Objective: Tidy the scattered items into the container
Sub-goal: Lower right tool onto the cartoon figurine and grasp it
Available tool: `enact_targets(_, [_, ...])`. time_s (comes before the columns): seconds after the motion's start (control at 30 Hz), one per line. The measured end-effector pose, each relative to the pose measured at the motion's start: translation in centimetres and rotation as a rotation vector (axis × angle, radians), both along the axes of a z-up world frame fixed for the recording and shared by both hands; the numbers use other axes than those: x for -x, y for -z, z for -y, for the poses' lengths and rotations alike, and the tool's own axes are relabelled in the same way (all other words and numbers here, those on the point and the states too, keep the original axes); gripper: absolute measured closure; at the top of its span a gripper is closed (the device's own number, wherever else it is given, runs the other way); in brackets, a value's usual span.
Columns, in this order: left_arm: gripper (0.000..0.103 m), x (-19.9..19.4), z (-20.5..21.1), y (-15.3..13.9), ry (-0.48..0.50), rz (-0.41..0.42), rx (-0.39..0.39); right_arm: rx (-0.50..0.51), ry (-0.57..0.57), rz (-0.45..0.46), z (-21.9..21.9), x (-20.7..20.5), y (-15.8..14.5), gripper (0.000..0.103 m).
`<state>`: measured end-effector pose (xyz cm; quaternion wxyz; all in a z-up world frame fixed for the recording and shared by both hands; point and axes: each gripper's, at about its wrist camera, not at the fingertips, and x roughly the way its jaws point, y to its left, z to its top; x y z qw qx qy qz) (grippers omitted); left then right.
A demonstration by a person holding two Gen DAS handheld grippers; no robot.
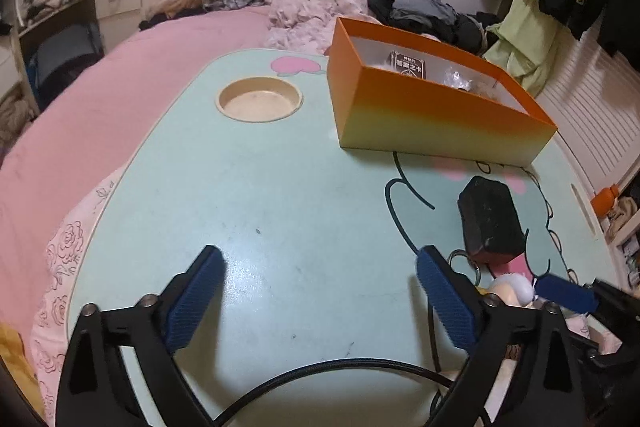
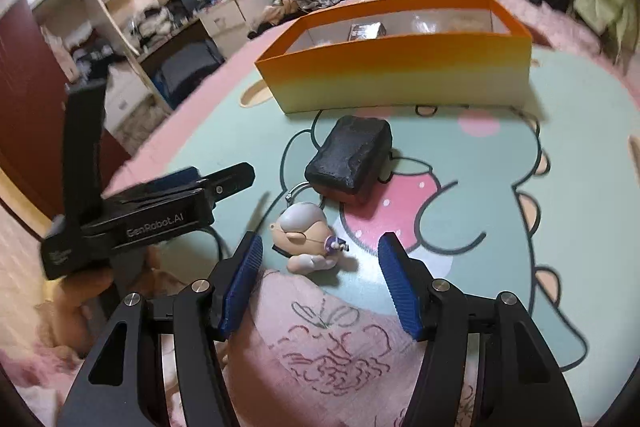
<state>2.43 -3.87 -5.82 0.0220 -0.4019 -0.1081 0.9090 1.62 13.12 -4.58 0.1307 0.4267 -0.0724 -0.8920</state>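
An orange box point(image 1: 432, 111) stands at the far right of the mint table point(image 1: 248, 195); it holds a small dark packet point(image 1: 408, 65) and some crumpled items. The box also shows in the right wrist view point(image 2: 396, 67). A black pouch point(image 2: 350, 157) lies in front of it, also seen in the left wrist view point(image 1: 490, 223). A small figurine keychain point(image 2: 306, 235) lies just ahead of my right gripper point(image 2: 320, 251), which is open and empty. My left gripper point(image 1: 320, 267) is open and empty over bare table, left of the pouch; it also appears in the right wrist view point(image 2: 192, 183).
The table has a round cup recess point(image 1: 259, 99) at far left. It rests on a pink bed point(image 1: 100, 99) with clothes piled at the back point(image 1: 424, 13). A floral pink cloth point(image 2: 340, 339) lies under my right gripper. A black cable point(image 1: 332, 367) runs under the left gripper.
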Motion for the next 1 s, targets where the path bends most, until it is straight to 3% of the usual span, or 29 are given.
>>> enact_targets(0.2, [0.000,0.2,-1.5,0.5,0.016,0.022,0.127,-0.239,0.005,-0.006,2.3,1.6,0.9,0.042])
enact_targets(0.27, [0.000,0.2,-1.6,0.6,0.018,0.024,0.133,-0.282,0.014,-0.011,2.3,1.7,1.6,0.041])
enact_targets(0.33, [0.000,0.2,-1.5,0.5,0.018,0.024,0.132,-0.266,0.019,-0.013,1.8,1.5,2.0,0.042])
enact_targets(0.43, [0.000,0.2,-1.5,0.5,0.018,0.024,0.131,-0.217,0.020,-0.032,0.9,1.1,2.0,0.056])
enact_targets(0.6, [0.000,0.2,-1.4,0.5,0.018,0.023,0.131,-0.010,0.028,-0.042,-1.8,0.6,1.8,0.058])
enact_targets(0.73, [0.000,0.2,-1.5,0.5,0.018,0.024,0.132,0.083,0.126,-0.115,-4.1,-0.9,0.8,0.058])
enact_targets(0.9, [0.000,0.2,-1.5,0.4,0.017,0.023,0.131,0.101,0.336,-0.275,-7.4,-3.5,-0.9,0.058])
enact_targets(1.0, [0.000,0.2,-1.5,0.5,0.018,0.022,0.132,0.120,0.371,-0.278,-8.0,-3.6,-0.8,0.058])
